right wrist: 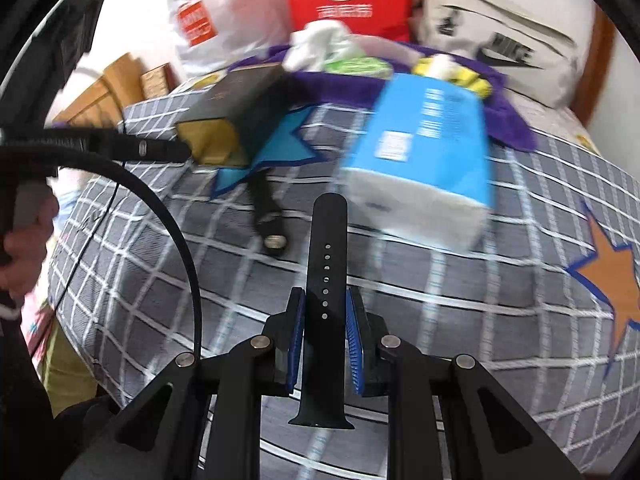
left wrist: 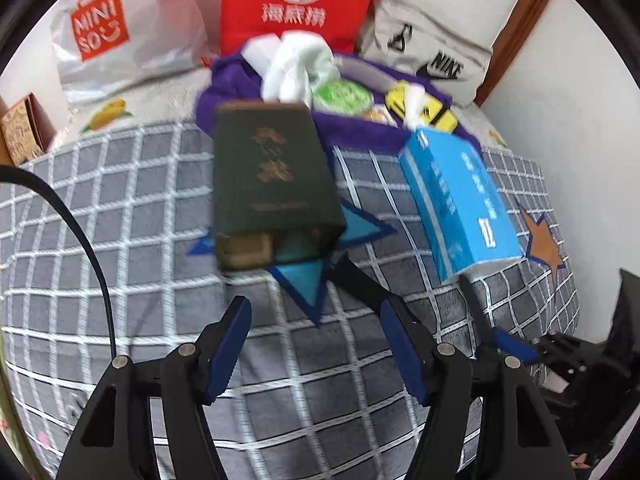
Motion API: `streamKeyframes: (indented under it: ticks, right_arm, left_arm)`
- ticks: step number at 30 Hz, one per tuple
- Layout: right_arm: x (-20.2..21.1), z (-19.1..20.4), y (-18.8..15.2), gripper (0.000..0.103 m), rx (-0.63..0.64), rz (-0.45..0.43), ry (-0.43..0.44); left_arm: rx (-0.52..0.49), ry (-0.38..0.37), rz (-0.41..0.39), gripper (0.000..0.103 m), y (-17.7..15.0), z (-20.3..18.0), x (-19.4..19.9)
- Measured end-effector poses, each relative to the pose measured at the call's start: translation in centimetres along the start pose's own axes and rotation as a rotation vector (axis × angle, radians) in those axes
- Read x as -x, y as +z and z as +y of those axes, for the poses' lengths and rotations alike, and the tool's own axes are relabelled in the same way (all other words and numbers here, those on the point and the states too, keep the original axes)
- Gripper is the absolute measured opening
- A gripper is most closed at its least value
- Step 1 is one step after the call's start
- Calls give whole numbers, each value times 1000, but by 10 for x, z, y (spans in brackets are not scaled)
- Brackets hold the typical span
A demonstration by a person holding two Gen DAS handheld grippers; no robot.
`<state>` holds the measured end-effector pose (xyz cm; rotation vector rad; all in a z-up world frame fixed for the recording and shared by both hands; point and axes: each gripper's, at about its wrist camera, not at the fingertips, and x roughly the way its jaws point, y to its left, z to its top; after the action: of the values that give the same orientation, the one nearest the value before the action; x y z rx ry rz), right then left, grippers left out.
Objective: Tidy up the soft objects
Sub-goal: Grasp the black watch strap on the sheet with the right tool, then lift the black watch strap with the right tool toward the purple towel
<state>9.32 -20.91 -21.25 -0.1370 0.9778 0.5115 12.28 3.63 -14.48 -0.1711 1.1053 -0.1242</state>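
Note:
My right gripper (right wrist: 325,308) is shut on a black watch strap with holes (right wrist: 326,264) and holds it above the checked bedspread (right wrist: 400,320). A second black strap piece (right wrist: 266,216) lies on the bedspread by the blue star patch; it also shows in the left wrist view (left wrist: 360,280). My left gripper (left wrist: 316,320) is open and empty, just in front of the dark green box (left wrist: 272,184). A blue tissue pack (left wrist: 456,196) lies to the right. A purple towel (left wrist: 360,128) behind holds white cloths and small packets.
Against the wall stand a white Miniso bag (left wrist: 112,32), a red paper bag (left wrist: 296,4) and a grey Nike bag (left wrist: 432,52). A brown carton (left wrist: 20,128) sits at the far left. A black cable (left wrist: 80,240) crosses the left side.

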Motion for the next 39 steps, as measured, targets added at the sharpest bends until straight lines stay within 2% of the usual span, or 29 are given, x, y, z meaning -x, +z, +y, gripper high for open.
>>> streamKeyframes:
  ticks: [3, 7, 10, 13, 17, 21, 27, 29, 31, 34, 35, 36, 37, 39]
  right_arm:
    - [5, -19, -5, 21, -40, 2, -2]
    - [11, -33, -12, 21, -50, 3, -16]
    - [12, -42, -16, 20, -62, 4, -23]
    - [12, -50, -16, 21, -79, 1, -24]
    - [13, -55, -18, 21, -91, 2, -6]
    - [16, -55, -19, 21, -93, -6, -8]
    - [20, -49, -19, 21, -83, -16, 8]
    - [19, -48, -19, 21, -85, -15, 16]
    - [17, -47, -19, 21, -87, -9, 21]
    - [15, -46, -20, 21, -86, -1, 22]
    - [15, -47, -20, 21, -87, 0, 23]
    - [15, -48, -20, 21, -89, 1, 24]
    - [15, -48, -20, 21, -91, 1, 24]
    - [15, -49, -19, 21, -98, -1, 24]
  left_arm:
    - [-2, 2, 42, 65, -4, -17, -22]
    - [-55, 66, 62, 67, -7, -42, -44]
    - [-73, 76, 79, 68, -10, -56, -57]
    - [-65, 64, 96, 75, -9, -67, -67]
    - [-127, 151, 88, 78, -12, -83, -79]
    - [-154, 188, 84, 81, -18, -80, -75]
    - [-130, 219, 98, 80, -36, -48, -56]
    - [-114, 205, 91, 79, -36, -41, -51]
    - [-89, 152, 72, 79, -33, -38, -50]
    - [-90, 146, 53, 71, -25, -44, -58]
    - [-98, 162, 49, 64, -23, -49, -62]
    - [-110, 180, 42, 53, -22, -52, -64]
    - [-126, 187, 27, 48, -24, -55, -65]
    - [-133, 170, 6, 29, -26, -58, -63]
